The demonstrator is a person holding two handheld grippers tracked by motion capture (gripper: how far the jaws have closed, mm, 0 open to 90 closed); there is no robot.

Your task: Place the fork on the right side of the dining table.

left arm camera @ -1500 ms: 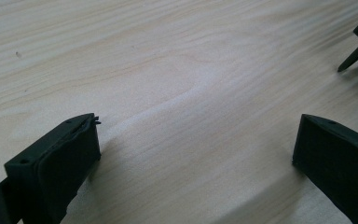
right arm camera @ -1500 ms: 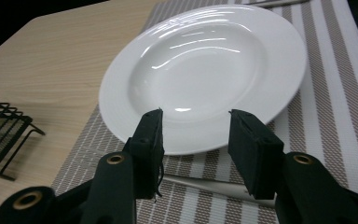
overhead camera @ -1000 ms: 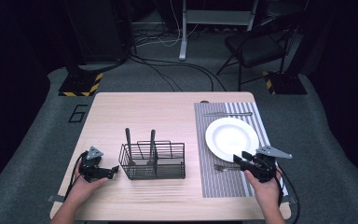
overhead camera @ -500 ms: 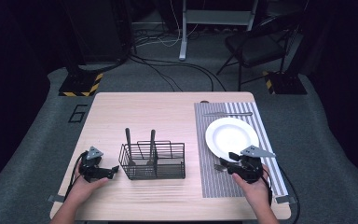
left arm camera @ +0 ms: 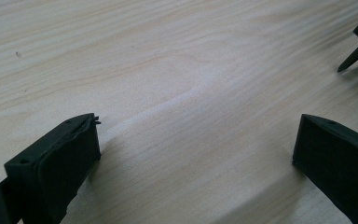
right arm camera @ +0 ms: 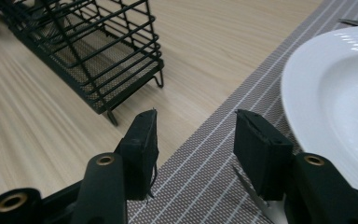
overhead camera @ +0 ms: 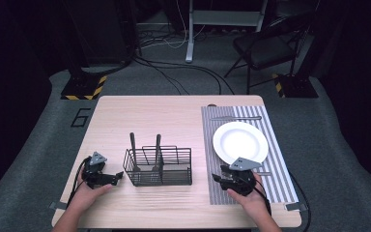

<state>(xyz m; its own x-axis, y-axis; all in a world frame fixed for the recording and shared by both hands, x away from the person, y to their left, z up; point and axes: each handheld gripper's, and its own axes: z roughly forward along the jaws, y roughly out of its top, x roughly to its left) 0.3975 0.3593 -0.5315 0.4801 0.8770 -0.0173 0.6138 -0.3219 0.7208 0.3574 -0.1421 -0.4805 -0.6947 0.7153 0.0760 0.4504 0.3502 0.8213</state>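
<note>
- Two grippers on the board, and we called both open: the right gripper [overhead camera: 217, 178] hung low over the near left corner of the grey striped woven placemat [overhead camera: 211, 145], jaws spread with nothing between them.
- We agreed. In the right gripper view the right gripper [right arm camera: 193, 135] had the slim silver utensil [right arm camera: 256, 198] lying flat on the placemat [right arm camera: 205, 177], just under its right-hand jaw and close beside the round white ceramic plate [right arm camera: 335, 93].
- So the piece sat off-centre. We judged the hand needed to shift sideways towards the plate [overhead camera: 240, 141] before closing, or one jaw would have landed on the metal.
- And we wanted the jaws low, straddling the thin edge. A flat piece on weave can skid, so we favoured a slow squeeze.
- The left gripper [overhead camera: 120, 175]?
- Parked on the pale wooden table [overhead camera: 149, 116], just beside the black wire caddy [overhead camera: 158, 166]. Its own view gave us the left gripper [left arm camera: 196, 140] wide apart over bare wood.
- The caddy [right arm camera: 88, 56] had two dark handles [overhead camera: 132, 145] standing upright in it. We reckoned any lift towards it needed to clear the rim.
- Any writing?
- Only a large dark figure 6 [overhead camera: 80, 117] on the grey floor left of the table. We read no brand or label on anything else.
</note>
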